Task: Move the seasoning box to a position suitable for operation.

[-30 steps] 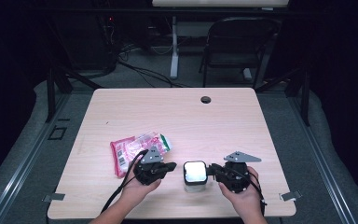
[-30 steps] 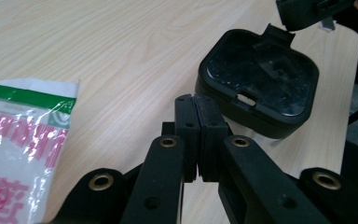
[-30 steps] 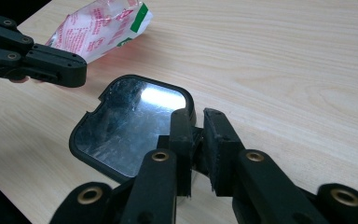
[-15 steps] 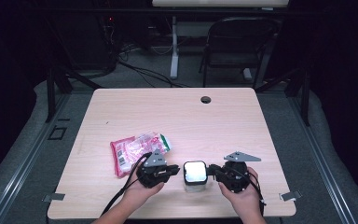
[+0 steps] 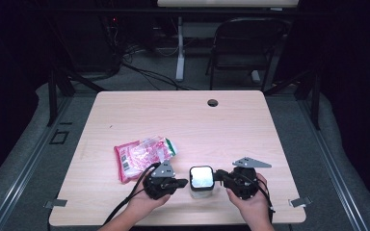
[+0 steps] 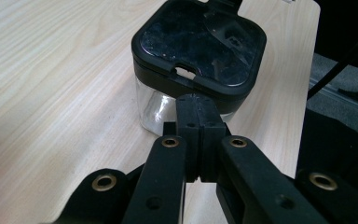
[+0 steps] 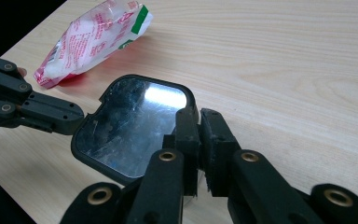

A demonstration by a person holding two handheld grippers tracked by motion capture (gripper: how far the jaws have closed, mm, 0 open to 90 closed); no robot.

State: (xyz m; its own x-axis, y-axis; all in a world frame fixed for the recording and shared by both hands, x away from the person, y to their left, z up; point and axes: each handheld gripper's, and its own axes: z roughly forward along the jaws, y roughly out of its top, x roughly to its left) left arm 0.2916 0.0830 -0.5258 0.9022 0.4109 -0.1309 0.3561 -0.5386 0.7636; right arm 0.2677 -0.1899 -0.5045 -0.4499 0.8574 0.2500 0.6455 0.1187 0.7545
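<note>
Clear square container with black lid sits near the table's front edge, right of centre. Left gripper: jaws pressed together, nothing between them, tips at the lid's left rim. Right gripper: jaws nearly together, at the lid's right edge; whether they pinch the rim, cannot tell. Red-and-white snack bag lies left of the container, apart.

Clear square container with glossy black lid is standing upright, lid closed, sitting between the left fingers and right fingers, touching both.
</note>
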